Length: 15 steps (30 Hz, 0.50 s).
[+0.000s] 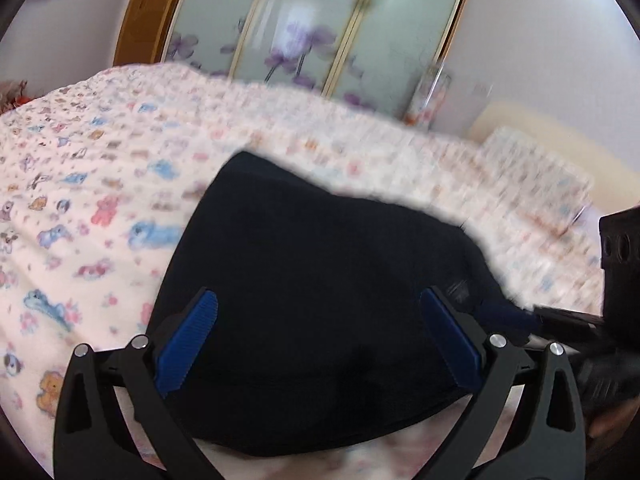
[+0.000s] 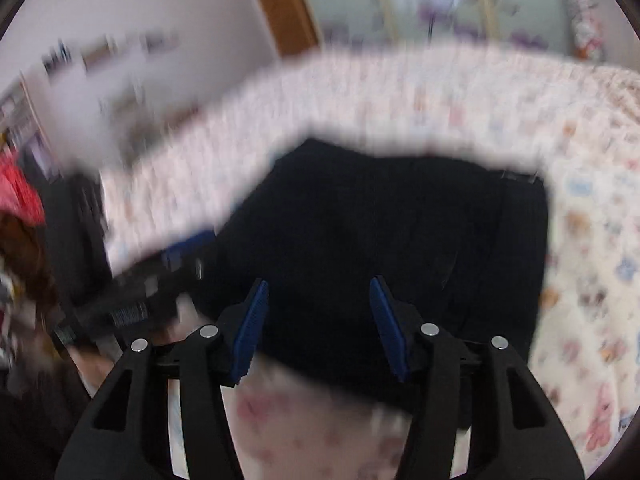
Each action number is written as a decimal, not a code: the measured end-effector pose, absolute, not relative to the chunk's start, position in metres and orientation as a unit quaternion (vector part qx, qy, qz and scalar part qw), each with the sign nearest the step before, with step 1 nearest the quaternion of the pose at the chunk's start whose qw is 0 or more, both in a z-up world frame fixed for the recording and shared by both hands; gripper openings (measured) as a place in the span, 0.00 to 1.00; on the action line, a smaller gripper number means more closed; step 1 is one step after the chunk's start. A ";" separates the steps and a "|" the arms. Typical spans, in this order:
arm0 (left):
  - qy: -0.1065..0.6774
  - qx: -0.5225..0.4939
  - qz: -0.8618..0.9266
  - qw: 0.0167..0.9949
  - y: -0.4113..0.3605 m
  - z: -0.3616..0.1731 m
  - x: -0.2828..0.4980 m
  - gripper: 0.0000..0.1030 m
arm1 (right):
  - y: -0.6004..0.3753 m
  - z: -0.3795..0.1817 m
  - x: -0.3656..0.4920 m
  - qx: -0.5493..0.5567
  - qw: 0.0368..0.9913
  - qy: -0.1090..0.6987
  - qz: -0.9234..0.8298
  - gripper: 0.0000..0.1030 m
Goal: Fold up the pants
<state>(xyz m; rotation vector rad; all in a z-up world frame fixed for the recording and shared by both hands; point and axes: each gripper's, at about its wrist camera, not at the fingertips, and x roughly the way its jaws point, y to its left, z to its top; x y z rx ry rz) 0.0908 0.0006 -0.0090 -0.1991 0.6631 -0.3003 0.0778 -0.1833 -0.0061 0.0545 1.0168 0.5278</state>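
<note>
Dark navy pants [image 1: 320, 288] lie folded into a compact bundle on a bed. In the left wrist view my left gripper [image 1: 318, 300] hovers over the near part of the bundle, its blue pads wide apart with nothing pinched between them. The right wrist view is blurred; the same pants [image 2: 380, 240] fill its middle. My right gripper [image 2: 318, 286] stands open above the bundle's near edge, pads apart and not pressing the cloth. Part of the right gripper's black body [image 1: 580, 332] shows at the right edge of the left view.
The bedspread [image 1: 100, 184] is pale pink with small cartoon animals and spreads around the pants on all sides. Sliding glass doors [image 1: 312, 40] with purple flowers stand behind the bed. Dark furniture and red cloth [image 2: 20, 196] sit off the bed's left side.
</note>
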 end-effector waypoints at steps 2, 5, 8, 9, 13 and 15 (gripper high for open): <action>0.357 -0.076 -0.142 0.920 -0.005 -0.020 0.098 0.98 | -0.188 -0.015 0.078 0.031 0.828 0.496 0.259 0.51; 0.365 -0.011 -0.117 0.924 -0.024 -0.026 0.096 0.98 | -0.198 -0.008 0.078 0.057 0.828 0.491 0.265 0.51; 0.353 -0.019 -0.118 0.928 -0.021 -0.023 0.092 0.98 | -0.208 0.009 0.080 0.068 0.857 0.444 0.254 0.51; 0.346 -0.035 -0.121 0.930 -0.016 -0.021 0.091 0.98 | -0.215 0.015 0.082 0.078 0.868 0.423 0.247 0.52; 0.312 -0.101 -0.118 0.937 0.006 -0.011 0.087 0.98 | -0.246 0.030 0.096 0.186 0.886 0.348 0.243 0.52; 0.323 -0.115 -0.114 0.933 0.011 -0.012 0.093 0.98 | -0.254 0.035 0.110 0.247 0.873 0.328 0.265 0.53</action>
